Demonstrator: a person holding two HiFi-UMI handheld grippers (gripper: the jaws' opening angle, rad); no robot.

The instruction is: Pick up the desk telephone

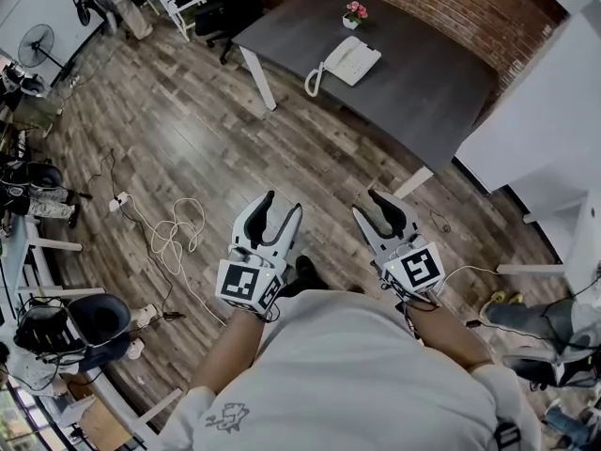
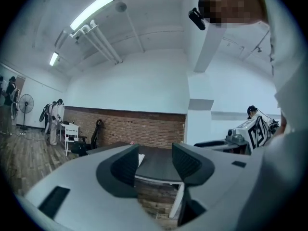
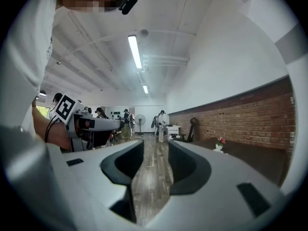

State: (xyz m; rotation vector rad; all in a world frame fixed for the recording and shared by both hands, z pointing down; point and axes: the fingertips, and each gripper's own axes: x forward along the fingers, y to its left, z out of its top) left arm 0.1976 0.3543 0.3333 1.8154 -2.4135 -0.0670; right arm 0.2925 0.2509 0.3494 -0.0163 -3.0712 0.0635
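One white desk telephone (image 1: 349, 61) is lying on the one dark grey table (image 1: 423, 73), near its left end, with its curly cord reaching the table's edge. One little pot of pink flowers (image 1: 354, 14) is standing just beside the phone, closer to the far edge. The person is holding two grippers out over the wooden floor (image 1: 235, 148), well apart from the table. The left gripper (image 1: 284, 205) is showing its jaws apart with nothing between them. The right gripper (image 1: 368, 202) is doing the same, jaws apart and empty. One white cable (image 1: 174, 233) is lying curled on the floor
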